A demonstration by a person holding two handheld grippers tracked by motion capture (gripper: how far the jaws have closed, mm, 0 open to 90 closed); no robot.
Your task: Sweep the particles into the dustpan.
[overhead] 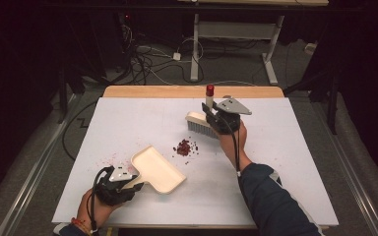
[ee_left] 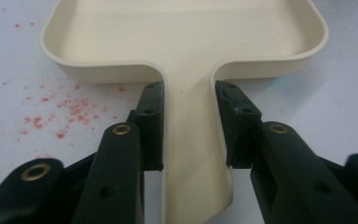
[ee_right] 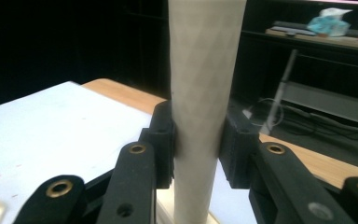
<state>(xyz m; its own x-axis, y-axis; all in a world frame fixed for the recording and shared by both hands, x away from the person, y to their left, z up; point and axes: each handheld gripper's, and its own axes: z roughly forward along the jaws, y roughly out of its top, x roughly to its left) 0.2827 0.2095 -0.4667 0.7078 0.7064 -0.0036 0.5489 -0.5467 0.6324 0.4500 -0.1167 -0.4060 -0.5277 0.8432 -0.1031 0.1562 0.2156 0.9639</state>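
A cream dustpan (overhead: 157, 168) lies on the white table near its front left. My left gripper (overhead: 134, 182) is shut on its flat handle (ee_left: 191, 154), one black pad on each side. A small pile of dark red crumbs (overhead: 185, 147) sits at the table's middle, just beyond the pan's open edge. Past the pile, my right gripper (overhead: 211, 114) is shut on the pale handle (ee_right: 200, 116) of a hand brush (overhead: 198, 124). The brush handle stands upright with a red tip (overhead: 209, 89), and the bristles hang just above the table.
Faint red specks (ee_left: 70, 112) dust the table to the left of the dustpan. A wooden strip (overhead: 192, 91) runs along the table's far edge. Beyond it stand a white desk frame (overhead: 236, 34) and cables on the floor.
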